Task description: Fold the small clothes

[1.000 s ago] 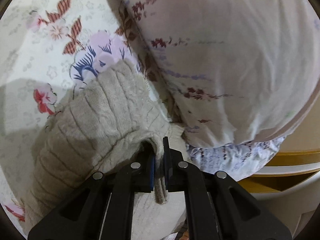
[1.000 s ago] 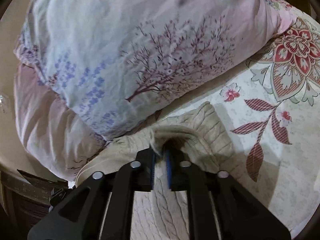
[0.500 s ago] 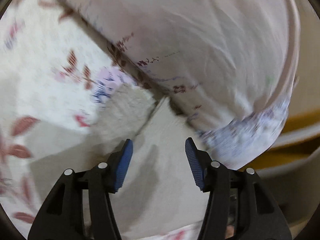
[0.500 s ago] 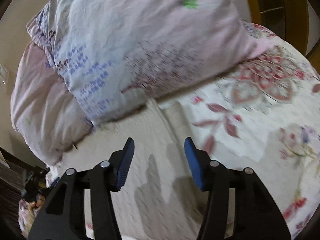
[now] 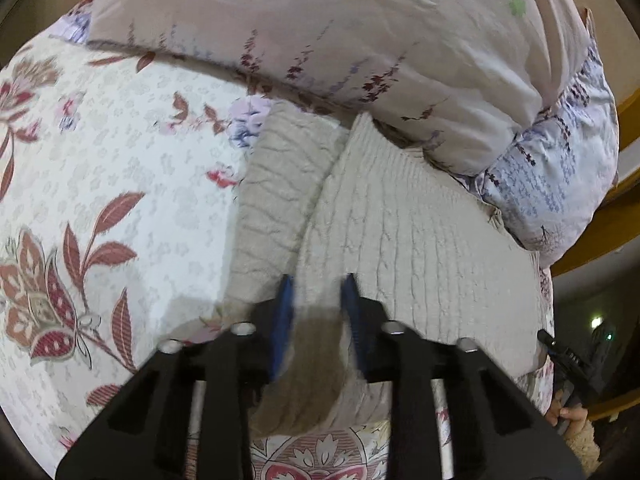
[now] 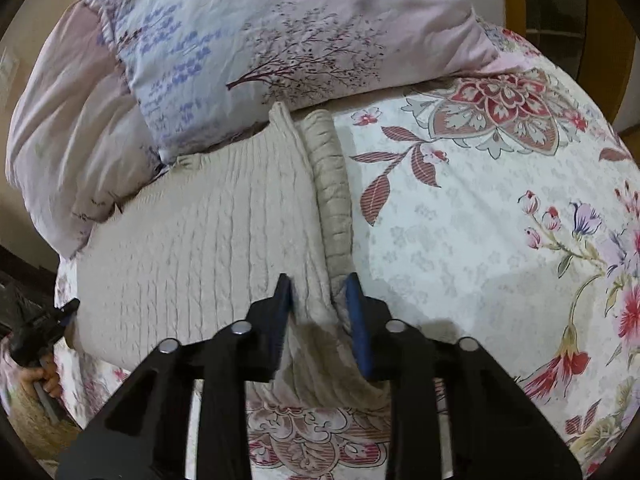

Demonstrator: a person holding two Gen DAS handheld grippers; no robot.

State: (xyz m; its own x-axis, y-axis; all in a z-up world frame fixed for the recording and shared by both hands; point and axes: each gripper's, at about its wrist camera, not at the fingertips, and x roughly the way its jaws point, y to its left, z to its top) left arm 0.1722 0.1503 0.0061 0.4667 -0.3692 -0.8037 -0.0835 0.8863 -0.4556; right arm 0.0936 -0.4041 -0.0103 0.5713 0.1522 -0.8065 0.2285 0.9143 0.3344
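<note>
A beige cable-knit sweater (image 5: 400, 240) (image 6: 200, 240) lies flat on the floral bedspread (image 5: 120, 160) (image 6: 480, 240), its far end against the pillows. One sleeve (image 5: 276, 200) (image 6: 332, 184) is folded along its side. My left gripper (image 5: 317, 284) is at the near hem, jaws closing, with knit bunched between the blue pads. My right gripper (image 6: 318, 286) is at the same near hem beside the folded sleeve, jaws closing on a raised fold of knit. Each view shows the other gripper at its edge: the right gripper (image 5: 568, 360), and the left gripper (image 6: 36, 324).
Two large pale flowered pillows (image 5: 360, 40) (image 6: 280, 20) lie stacked behind the sweater. A wooden bed frame (image 5: 624, 208) (image 6: 516, 0) runs past them. A hand (image 5: 572, 416) (image 6: 40, 376) shows at the bed's edge.
Both grippers let go of the sweater's far edge by the pillows, opened wide, drew back toward the near hem and closed there. The sweater now lies flat.
</note>
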